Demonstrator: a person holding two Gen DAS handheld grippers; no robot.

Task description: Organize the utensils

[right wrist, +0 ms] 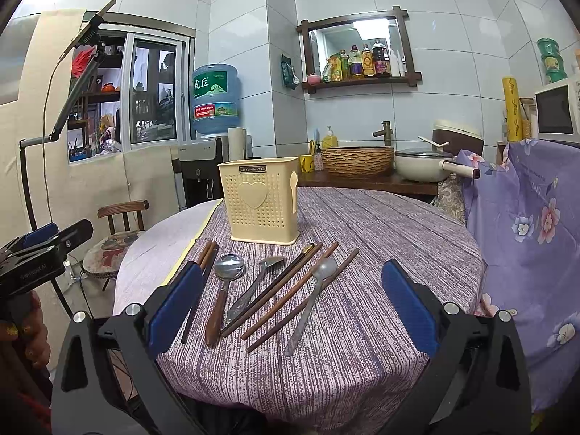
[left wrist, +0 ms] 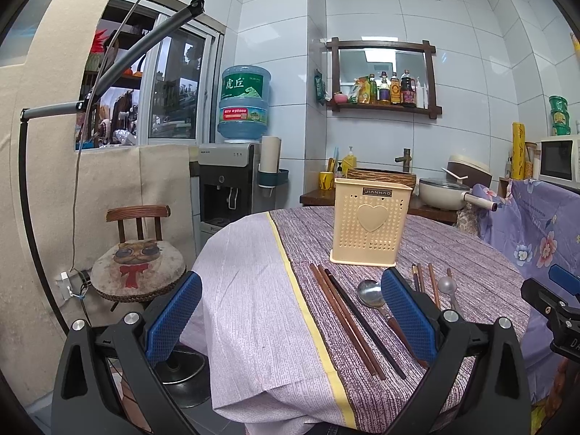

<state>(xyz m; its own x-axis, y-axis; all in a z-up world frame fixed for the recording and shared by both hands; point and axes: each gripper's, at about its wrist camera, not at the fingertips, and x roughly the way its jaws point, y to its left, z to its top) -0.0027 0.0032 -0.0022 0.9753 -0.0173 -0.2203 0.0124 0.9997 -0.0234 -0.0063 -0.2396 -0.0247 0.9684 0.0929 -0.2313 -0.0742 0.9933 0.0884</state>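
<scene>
Both of your claws stand wide and empty, the left gripper [left wrist: 291, 320] over the table's left near part and the right gripper [right wrist: 293, 306] hovering above the near edge, so the step in hand looks like the first pick. Every utensil lies flat on the table [right wrist: 380, 224], in a loose row between its near edge and the cream holder [right wrist: 261, 203], which stands upright toward the far side. From the right wrist view you have a wooden-handled spoon [right wrist: 222, 290], a metal spoon [right wrist: 255, 284] just beside it, a grey spoon [right wrist: 311, 297] and several chopsticks [right wrist: 286, 291] fanned among them, some crossing or touching. Another set of chopsticks [left wrist: 353, 317] lies nearer the yellow stripe, on the left gripper's side. Take one piece at a time, I would judge, starting with one that lies free of its neighbours; close across the handle, lift it clear before tilting it upright, and lower it into the holder's open top. The holder looks light, so come down from above instead of nudging its wall. The right part of the table is bare and gives you room; mind the near edge, where handles reach close, and the flowered cloth [right wrist: 525, 239] hanging beside the right edge.
</scene>
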